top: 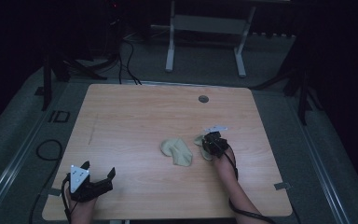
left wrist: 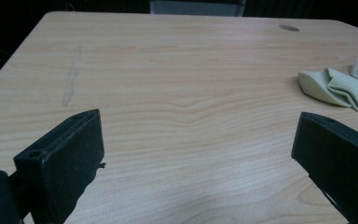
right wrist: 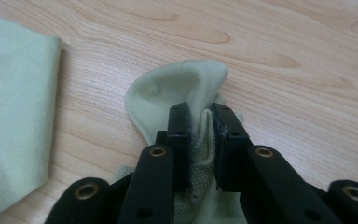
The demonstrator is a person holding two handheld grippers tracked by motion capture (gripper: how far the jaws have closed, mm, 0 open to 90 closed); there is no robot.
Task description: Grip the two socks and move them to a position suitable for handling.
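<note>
Two pale green socks lie on the counter, right of its middle and well clear of every edge. The right claw is clenched on the smaller sock, its jaws pinching a bunched fold of fabric against the wood. The larger sock lies flat just beside it, toward the middle. The left claw rests near the near-left corner, jaws spread wide with nothing between them. Bare wood runs from there across the left half to the far edge.
</note>
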